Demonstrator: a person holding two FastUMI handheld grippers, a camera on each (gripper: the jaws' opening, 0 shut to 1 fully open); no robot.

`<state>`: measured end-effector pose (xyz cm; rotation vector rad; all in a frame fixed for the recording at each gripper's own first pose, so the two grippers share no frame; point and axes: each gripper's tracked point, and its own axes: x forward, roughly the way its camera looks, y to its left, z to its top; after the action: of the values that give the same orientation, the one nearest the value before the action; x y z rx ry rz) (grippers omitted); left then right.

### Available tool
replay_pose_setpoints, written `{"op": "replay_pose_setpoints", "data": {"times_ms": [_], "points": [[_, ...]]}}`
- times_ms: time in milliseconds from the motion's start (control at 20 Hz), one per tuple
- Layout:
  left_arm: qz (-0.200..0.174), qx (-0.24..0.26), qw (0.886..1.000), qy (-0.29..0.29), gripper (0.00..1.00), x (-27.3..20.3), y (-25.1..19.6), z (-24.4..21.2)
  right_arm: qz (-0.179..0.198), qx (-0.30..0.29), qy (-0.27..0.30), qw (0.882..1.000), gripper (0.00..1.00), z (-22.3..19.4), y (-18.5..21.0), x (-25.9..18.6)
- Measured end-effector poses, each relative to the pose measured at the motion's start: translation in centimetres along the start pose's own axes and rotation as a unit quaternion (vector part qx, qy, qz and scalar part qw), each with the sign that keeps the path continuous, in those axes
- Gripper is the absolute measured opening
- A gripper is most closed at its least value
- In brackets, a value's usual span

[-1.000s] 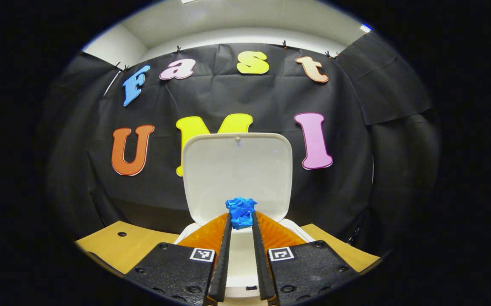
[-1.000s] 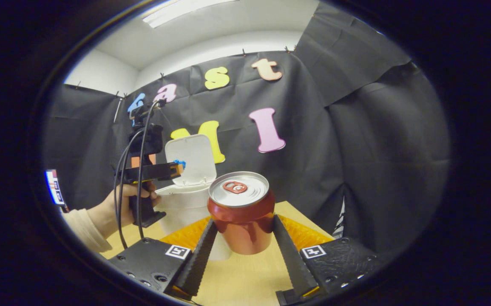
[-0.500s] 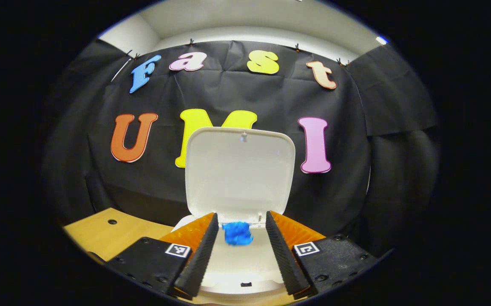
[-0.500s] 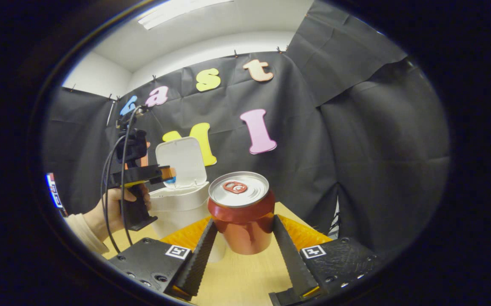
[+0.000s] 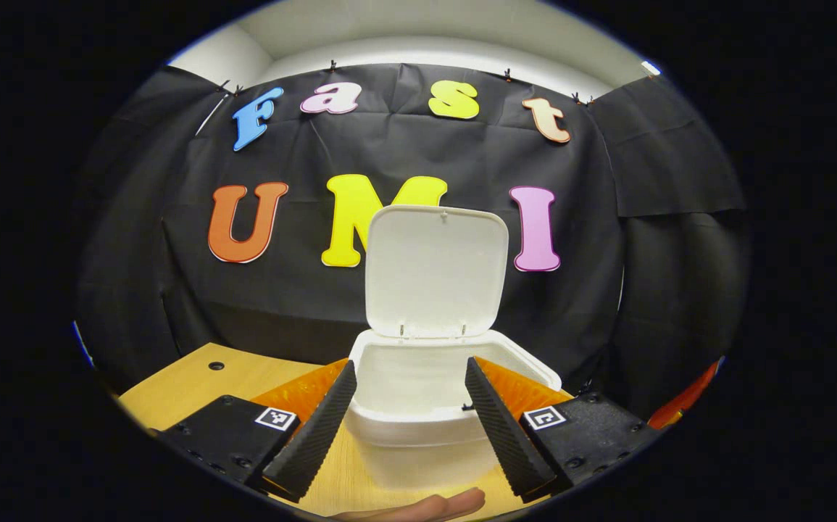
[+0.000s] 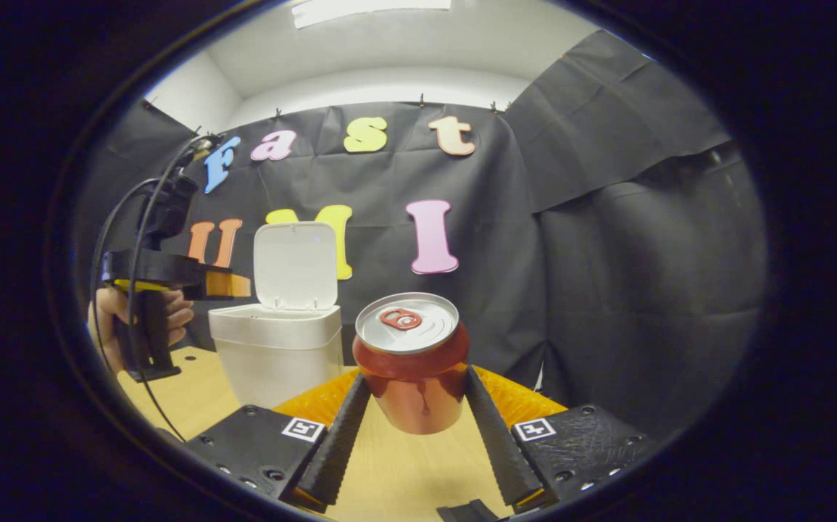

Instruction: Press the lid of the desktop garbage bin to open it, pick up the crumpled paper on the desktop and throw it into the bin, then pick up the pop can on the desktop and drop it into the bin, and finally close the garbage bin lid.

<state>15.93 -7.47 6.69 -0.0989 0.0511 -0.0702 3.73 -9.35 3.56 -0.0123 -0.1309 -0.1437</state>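
Note:
The white desktop bin [image 5: 418,428] stands on the wooden table with its lid [image 5: 436,268] raised upright. My left gripper [image 5: 409,365] is open just in front of the bin's rim, nothing between its fingers. In the right gripper view the bin [image 6: 277,348] stands left of centre, and the left gripper [image 6: 233,284], held by a hand [image 6: 110,319], hovers at its left side by the rim. My right gripper [image 6: 417,377] is shut on a red pop can [image 6: 407,341], upright, silver top with pull tab facing up.
The light wooden table [image 5: 193,377] has a small round hole [image 5: 216,365] at the left. A fingertip [image 5: 425,506] shows at the bottom edge of the left gripper view. Black cloth closes in the back and right side of the booth.
My left gripper opened and the blue crumpled paper dropped from it into the bin. That gripper then drew back from the bin. The right gripper kept the can and swung its view left.

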Motion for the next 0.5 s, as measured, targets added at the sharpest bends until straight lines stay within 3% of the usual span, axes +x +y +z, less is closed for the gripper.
{"op": "replay_pose_setpoints", "data": {"times_ms": [150,350,500], "points": [[0.026,0.021,0.999,-0.031,0.98,-3.9,3.6,0.1,0.006,-0.006,0.003,1.000,0.79,-1.6,2.2,0.1],[0.031,0.027,0.998,-0.038,0.98,-7.1,6.9,-1.3,0.025,-0.039,0.034,0.998,0.80,-5.5,4.9,-0.1],[0.057,0.072,0.995,-0.039,0.98,-8.9,9.5,-2.3,0.046,-0.051,0.068,0.995,0.80,-8.7,6.8,-0.5]]}}
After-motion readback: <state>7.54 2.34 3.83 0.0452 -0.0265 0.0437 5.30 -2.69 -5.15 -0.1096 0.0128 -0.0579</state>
